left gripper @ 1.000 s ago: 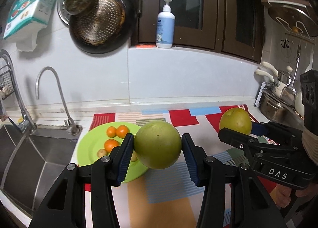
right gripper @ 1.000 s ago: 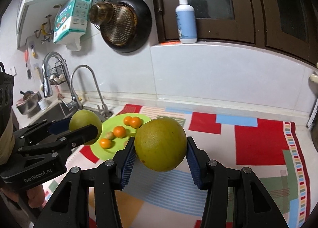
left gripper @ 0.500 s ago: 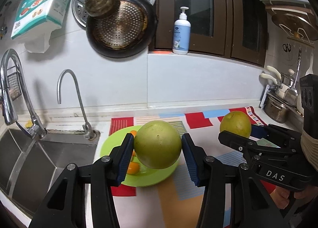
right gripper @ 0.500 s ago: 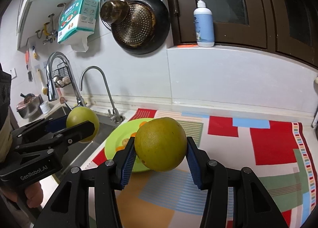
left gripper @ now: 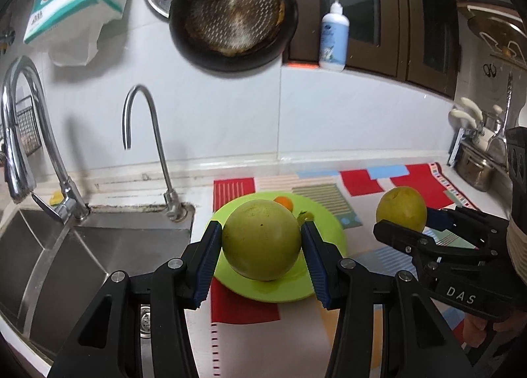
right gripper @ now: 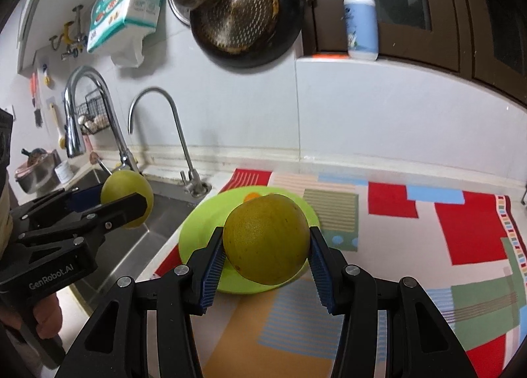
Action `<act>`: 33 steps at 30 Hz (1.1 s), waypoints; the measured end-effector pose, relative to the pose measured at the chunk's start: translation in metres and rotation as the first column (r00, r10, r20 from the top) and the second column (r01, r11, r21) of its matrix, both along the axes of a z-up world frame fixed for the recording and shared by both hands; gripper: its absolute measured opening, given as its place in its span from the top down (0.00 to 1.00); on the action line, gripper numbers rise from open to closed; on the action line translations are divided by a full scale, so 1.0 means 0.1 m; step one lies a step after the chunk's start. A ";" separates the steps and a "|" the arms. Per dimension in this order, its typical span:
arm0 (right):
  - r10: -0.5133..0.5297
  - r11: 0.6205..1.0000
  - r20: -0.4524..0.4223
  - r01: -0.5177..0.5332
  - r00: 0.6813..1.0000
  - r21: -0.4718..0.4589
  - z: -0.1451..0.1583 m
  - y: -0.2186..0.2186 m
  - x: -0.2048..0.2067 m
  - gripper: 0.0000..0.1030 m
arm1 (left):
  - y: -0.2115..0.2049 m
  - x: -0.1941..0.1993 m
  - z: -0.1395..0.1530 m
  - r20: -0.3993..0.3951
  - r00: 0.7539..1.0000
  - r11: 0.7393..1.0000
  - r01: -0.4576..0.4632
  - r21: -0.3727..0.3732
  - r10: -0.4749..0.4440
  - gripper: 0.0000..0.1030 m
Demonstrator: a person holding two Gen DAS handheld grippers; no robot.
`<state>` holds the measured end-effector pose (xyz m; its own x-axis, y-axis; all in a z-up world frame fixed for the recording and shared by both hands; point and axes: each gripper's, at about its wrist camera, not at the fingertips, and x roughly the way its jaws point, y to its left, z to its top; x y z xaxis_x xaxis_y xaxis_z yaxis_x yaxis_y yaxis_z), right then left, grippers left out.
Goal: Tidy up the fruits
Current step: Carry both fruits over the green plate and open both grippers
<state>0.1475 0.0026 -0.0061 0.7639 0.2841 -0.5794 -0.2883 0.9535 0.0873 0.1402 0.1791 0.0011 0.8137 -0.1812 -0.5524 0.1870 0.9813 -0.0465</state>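
Observation:
My left gripper is shut on a large green-yellow round fruit and holds it in the air above the green plate. It also shows in the right wrist view, over the sink edge. My right gripper is shut on a second yellow-green round fruit, held above the plate. That fruit also shows in the left wrist view. A small orange lies at the plate's far side; other fruits on the plate are hidden.
A steel sink with two taps lies left of the plate. A patchwork mat covers the counter. Pans hang on the wall, with a soap bottle on the ledge. Pots stand at far right.
Both grippers have moved left toward the sink with their fruits still held. The plate now sits directly under and behind the fruits, hiding most of the small oranges.

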 end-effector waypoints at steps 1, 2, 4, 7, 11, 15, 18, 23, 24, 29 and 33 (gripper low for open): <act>0.002 1.000 -0.012 -0.002 1.000 0.001 -0.04 0.02 0.02 0.52 | 0.03 0.04 -0.04 -0.008 1.000 1.000 0.000 0.003 0.000 0.53; 0.007 1.000 -0.024 -0.007 1.000 0.001 -0.07 0.05 0.05 0.52 | 0.05 0.07 -0.06 -0.013 1.000 1.000 0.001 0.006 -0.001 0.53; 0.014 1.000 -0.054 -0.014 0.998 0.002 -0.17 0.11 0.12 0.52 | 0.08 0.15 -0.12 -0.025 1.000 1.000 0.002 0.014 -0.002 0.53; 0.023 1.000 -0.087 -0.023 0.996 -0.002 -0.29 0.21 0.23 0.52 | 0.14 0.29 -0.24 -0.044 0.999 1.000 0.008 0.026 -0.006 0.53; 0.034 0.999 -0.130 -0.037 0.991 -0.014 -0.46 0.34 0.39 0.52 | 0.22 0.52 -0.42 -0.083 0.997 0.999 0.014 0.045 -0.010 0.53; 0.040 0.998 -0.164 -0.046 0.986 -0.038 -0.62 0.46 0.56 0.52 | 0.26 0.76 -0.62 -0.118 0.993 0.998 0.029 0.064 -0.022 0.53; 0.036 0.998 -0.186 -0.047 0.982 -0.052 -0.72 0.52 0.68 0.52 | 0.27 0.93 -0.75 -0.139 0.990 0.996 0.049 0.068 -0.039 0.53; 0.028 0.996 -0.196 -0.043 0.980 -0.075 -0.82 0.58 0.79 0.52 | 0.22 1.14 -0.91 -0.159 0.985 0.994 0.084 0.069 -0.072 0.53; 0.026 0.996 -0.197 -0.042 0.980 -0.079 -0.84 0.59 0.81 0.52 | 0.21 1.18 -0.93 -0.161 0.984 0.994 0.089 0.066 -0.078 0.53; 0.025 0.996 -0.205 -0.042 0.979 -0.082 -0.89 0.62 0.90 0.52 | 0.16 1.32 -1.01 -0.168 0.982 0.993 0.100 0.061 -0.089 0.52; 0.022 0.995 -0.214 -0.042 0.977 -0.090 -0.92 0.63 0.95 0.52 | 0.14 1.34 -0.99 -0.162 0.984 0.994 0.092 0.059 -0.081 0.48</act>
<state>0.2425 0.0656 -0.0979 0.6123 0.2428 -0.7524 -0.3029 0.9511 0.0605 0.2739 0.1934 -0.0983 0.6975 -0.2059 -0.6864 0.2668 0.9636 -0.0179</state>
